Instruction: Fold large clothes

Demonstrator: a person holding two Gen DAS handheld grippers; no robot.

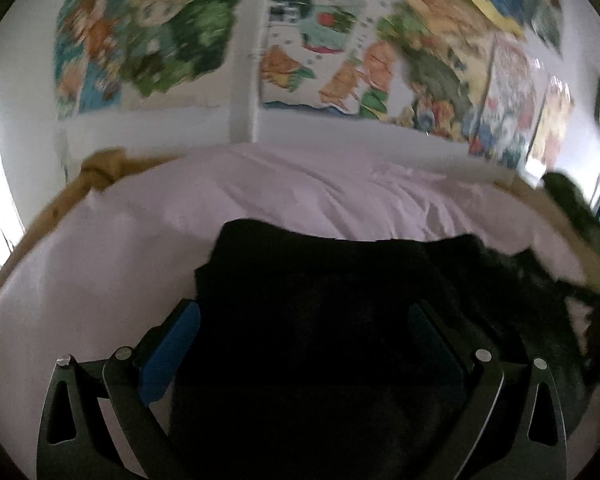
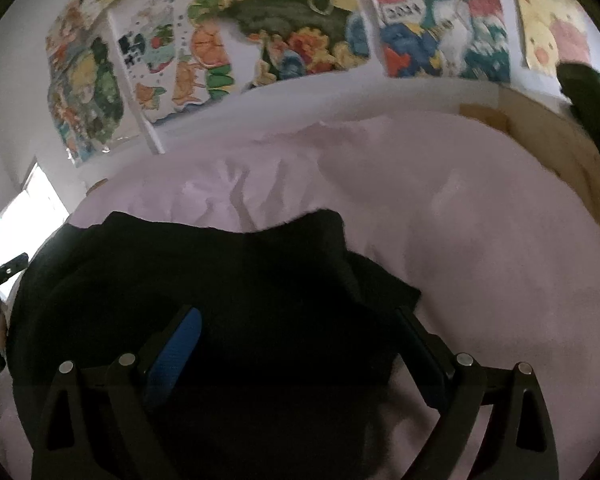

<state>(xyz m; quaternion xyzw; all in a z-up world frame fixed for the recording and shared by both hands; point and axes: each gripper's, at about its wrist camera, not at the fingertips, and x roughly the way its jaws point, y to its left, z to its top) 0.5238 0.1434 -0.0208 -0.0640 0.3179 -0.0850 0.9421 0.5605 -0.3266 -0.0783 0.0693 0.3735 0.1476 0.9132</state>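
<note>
Both grippers angle downward over a black garment (image 1: 340,320) lying on a pink bedsheet (image 1: 140,240). The left gripper (image 1: 304,336) and right gripper (image 2: 296,344) stand wide open, gripping nothing.

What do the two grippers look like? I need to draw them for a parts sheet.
Both match. The left gripper and right gripper each have two dark grey metal fingers with triangular cut-outs, round silver pivot pins and blue pads on the inner faces. No cables, markings or sleeves show.
</note>
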